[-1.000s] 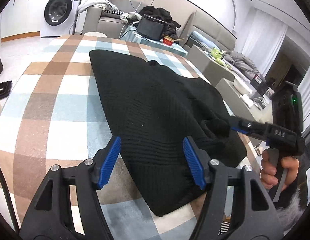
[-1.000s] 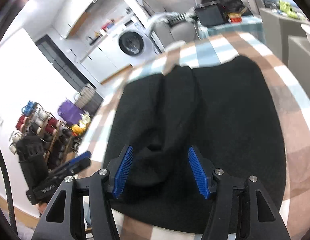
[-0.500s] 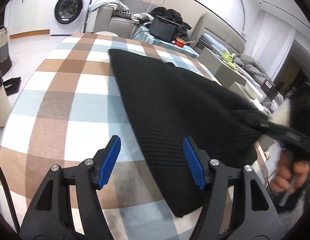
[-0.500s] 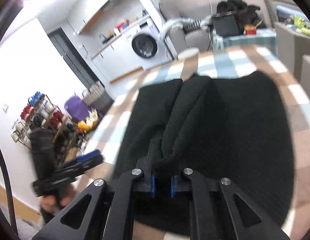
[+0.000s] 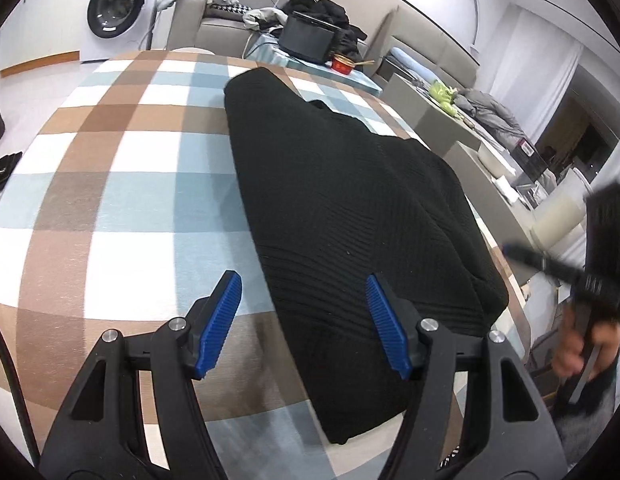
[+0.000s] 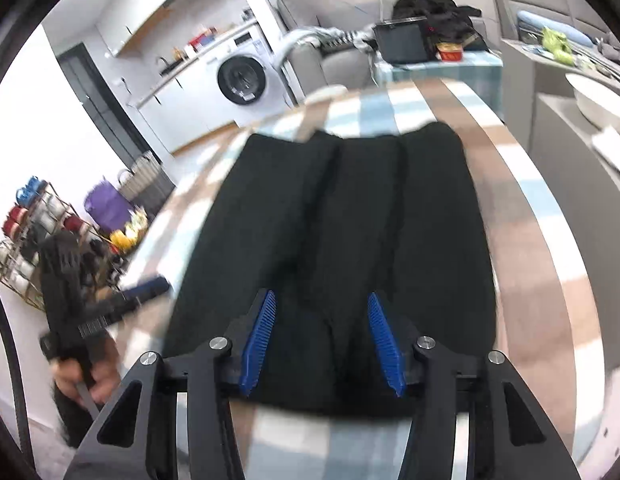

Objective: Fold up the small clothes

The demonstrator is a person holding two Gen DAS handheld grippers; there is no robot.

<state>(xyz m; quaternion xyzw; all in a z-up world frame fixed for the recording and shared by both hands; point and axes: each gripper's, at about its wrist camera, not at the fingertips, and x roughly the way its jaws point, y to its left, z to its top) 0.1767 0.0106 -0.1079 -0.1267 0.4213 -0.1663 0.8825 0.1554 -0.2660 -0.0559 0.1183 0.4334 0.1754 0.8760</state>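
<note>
**A:** Your left gripper (image 5: 304, 322) hovers over the near edge of the black knit garment (image 5: 350, 200), blue pads spread wide with nothing between them. One pad sits above the checked tablecloth (image 5: 110, 168), the other above the knit.

**B:** And your right gripper (image 6: 322, 336)?

**A:** Its jaws are opening, poised over the garment's near hem; cloth lies below the gap, but the pads do not press on it.

**B:** Where does the garment lie?

**A:** Flat on the checked table, running away from you, with long folds down its middle in the right wrist view. Your right hand (image 5: 578, 348) holds its gripper just off the table's edge, blurred. A washing machine (image 5: 114, 4) stands beyond.
</note>
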